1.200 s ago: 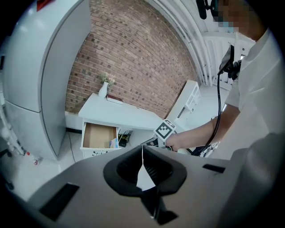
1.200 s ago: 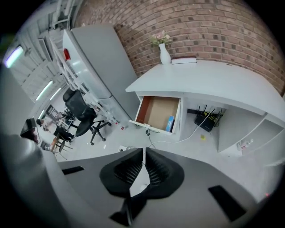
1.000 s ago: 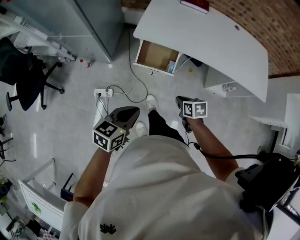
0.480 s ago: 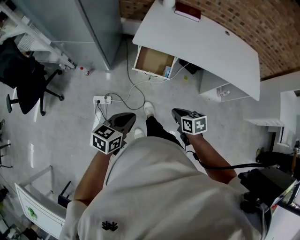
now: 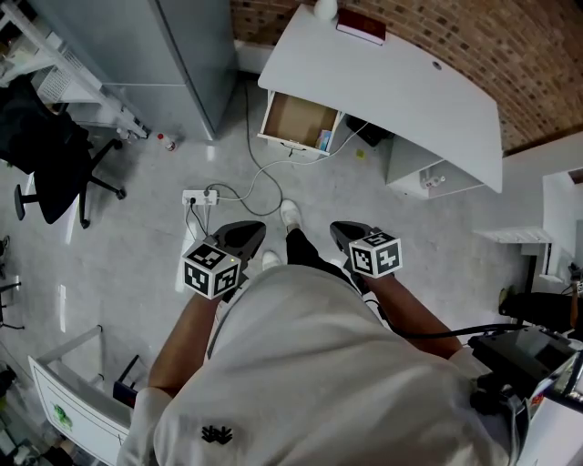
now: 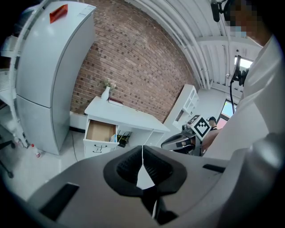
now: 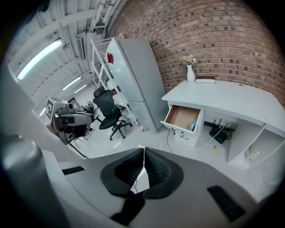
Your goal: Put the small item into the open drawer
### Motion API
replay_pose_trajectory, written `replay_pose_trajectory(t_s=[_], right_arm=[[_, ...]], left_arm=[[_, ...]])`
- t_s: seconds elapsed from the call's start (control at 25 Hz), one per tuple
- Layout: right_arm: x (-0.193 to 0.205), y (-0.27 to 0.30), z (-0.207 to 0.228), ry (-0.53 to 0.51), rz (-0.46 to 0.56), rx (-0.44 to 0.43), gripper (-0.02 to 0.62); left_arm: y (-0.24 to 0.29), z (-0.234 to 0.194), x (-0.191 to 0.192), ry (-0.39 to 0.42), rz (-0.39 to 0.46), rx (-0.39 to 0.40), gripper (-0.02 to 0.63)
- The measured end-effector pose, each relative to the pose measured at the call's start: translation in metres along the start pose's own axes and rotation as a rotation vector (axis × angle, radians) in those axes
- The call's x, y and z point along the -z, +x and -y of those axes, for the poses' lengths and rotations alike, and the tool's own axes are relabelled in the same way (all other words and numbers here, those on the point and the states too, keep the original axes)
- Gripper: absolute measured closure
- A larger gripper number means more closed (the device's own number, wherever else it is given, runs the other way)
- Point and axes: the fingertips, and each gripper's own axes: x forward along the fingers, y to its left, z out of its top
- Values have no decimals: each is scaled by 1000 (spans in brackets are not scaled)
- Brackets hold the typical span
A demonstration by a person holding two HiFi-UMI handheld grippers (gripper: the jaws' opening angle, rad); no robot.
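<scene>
The white desk's drawer point(image 5: 299, 118) stands open, its brown bottom showing. A small blue item point(image 5: 324, 139) lies at the drawer's right side, also seen in the right gripper view point(image 7: 193, 125). Both grippers are held at the person's waist, well back from the desk. My left gripper point(image 5: 248, 235) is shut with nothing between its dark pads point(image 6: 142, 150). My right gripper point(image 5: 344, 234) is likewise shut and empty point(image 7: 144, 152). The open drawer point(image 6: 100, 131) lies ahead of both, beyond a stretch of grey floor.
A tall grey cabinet point(image 5: 155, 45) stands left of the desk point(image 5: 401, 82). A power strip with cables point(image 5: 202, 196) lies on the floor between me and the drawer. A black office chair point(image 5: 46, 164) is at the left. A red book point(image 5: 361, 25) lies on the desk.
The head view has pulled back a little from the desk. Both grippers stay at the waist, the right one slightly lower and further left.
</scene>
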Motion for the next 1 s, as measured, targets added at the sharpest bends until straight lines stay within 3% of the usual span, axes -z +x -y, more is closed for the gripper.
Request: replay_pose_trajectory(t_s=[1.0], right_arm=[[3,-11,-20,-58,48,-35,566]], left_arm=[[-7,5,17,-9,-15,-16,580]])
